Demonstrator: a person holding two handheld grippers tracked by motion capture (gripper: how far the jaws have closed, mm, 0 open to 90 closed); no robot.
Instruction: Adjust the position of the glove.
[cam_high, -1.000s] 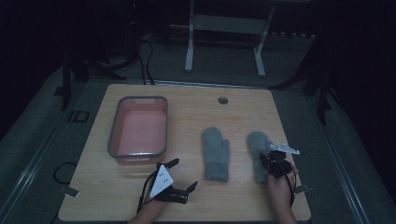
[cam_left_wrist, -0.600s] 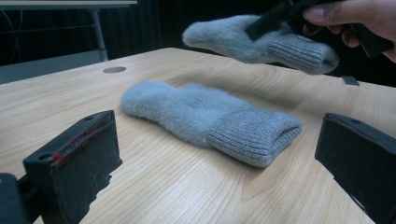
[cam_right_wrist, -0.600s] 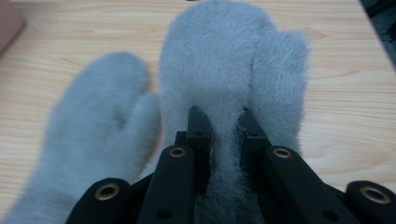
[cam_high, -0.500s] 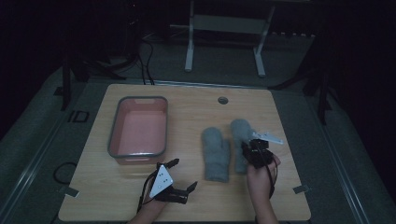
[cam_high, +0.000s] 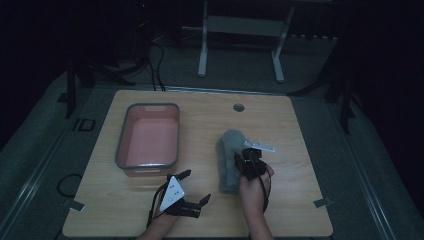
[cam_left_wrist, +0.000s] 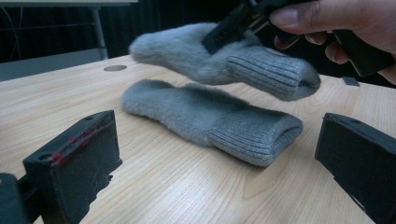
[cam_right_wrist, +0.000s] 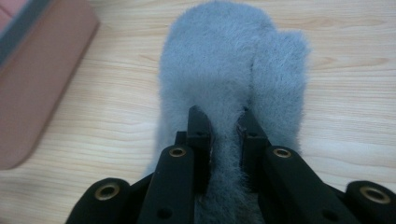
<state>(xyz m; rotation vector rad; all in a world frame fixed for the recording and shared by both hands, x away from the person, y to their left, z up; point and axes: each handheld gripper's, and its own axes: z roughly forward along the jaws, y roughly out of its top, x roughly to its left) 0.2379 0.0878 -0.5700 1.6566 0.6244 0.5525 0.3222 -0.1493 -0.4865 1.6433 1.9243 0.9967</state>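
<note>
Two grey fuzzy mittens are in play. One mitten (cam_left_wrist: 210, 119) lies flat on the wooden table (cam_high: 300, 125). The other mitten (cam_right_wrist: 233, 70) hangs just above it, pinched in my right gripper (cam_right_wrist: 223, 123), whose jaws are shut on its fur. In the high view that held mitten (cam_high: 231, 150) covers the lying one, with the right gripper (cam_high: 248, 159) over its cuff half. In the left gripper view the held mitten (cam_left_wrist: 224, 58) floats a little above the lower one. My left gripper (cam_high: 192, 187) rests near the table's front edge, left of the mittens, with jaws wide open and nothing between them.
A pink bin with a grey rim (cam_high: 148, 137) stands on the table's left half; its corner (cam_right_wrist: 42, 79) shows in the right gripper view. A round cable hole (cam_high: 238, 107) sits near the far edge. A metal stand (cam_high: 240, 30) is behind the table.
My right gripper has carried its mitten leftward and slightly up, from the table's right side to above the other mitten. The left gripper has stayed put.
</note>
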